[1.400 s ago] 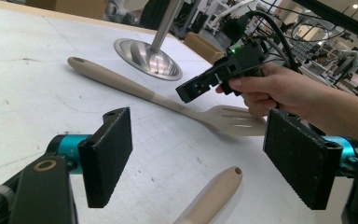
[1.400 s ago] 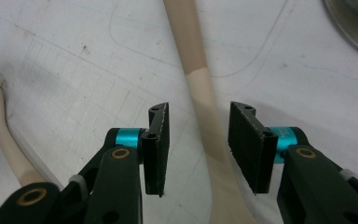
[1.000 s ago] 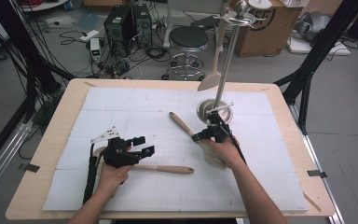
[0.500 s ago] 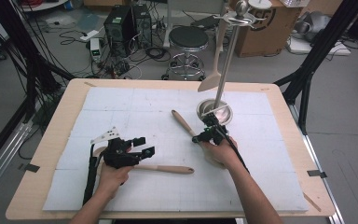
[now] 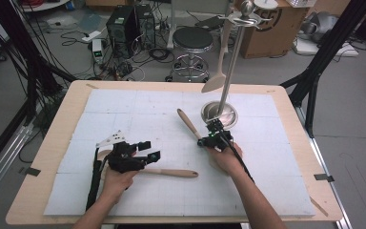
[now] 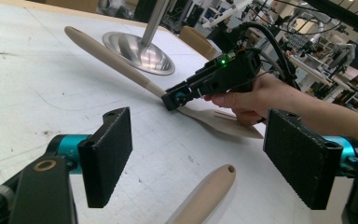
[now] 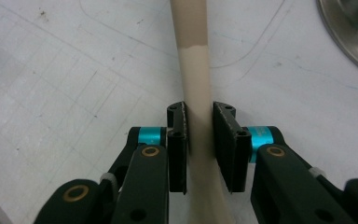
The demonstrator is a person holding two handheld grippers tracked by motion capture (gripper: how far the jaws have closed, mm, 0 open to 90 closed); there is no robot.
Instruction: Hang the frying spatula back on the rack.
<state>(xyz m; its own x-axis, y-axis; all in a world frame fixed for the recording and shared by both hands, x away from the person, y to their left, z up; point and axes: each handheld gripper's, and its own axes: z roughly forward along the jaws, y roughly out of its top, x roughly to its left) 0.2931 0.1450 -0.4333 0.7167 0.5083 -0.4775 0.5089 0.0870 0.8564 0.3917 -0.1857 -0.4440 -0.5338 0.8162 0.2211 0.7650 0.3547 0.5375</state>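
Right gripper point(image 7: 199, 135) has just been closing and clamps the spatula point(image 7: 193, 70) neck (near the steel stand base point(image 5: 219, 114)); left gripper point(image 6: 200, 163) stands apart.

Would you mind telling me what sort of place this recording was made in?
Most likely a robotics lab or workshop. A white gridded mat covers the wooden table; behind it, tangled cables and a computer tower sit on the floor, beside a round stool and black camera-rig struts.

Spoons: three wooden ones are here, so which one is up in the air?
The pale spoon hanging from the metal stand behind the table's middle. The other two lie flat on the white mat.
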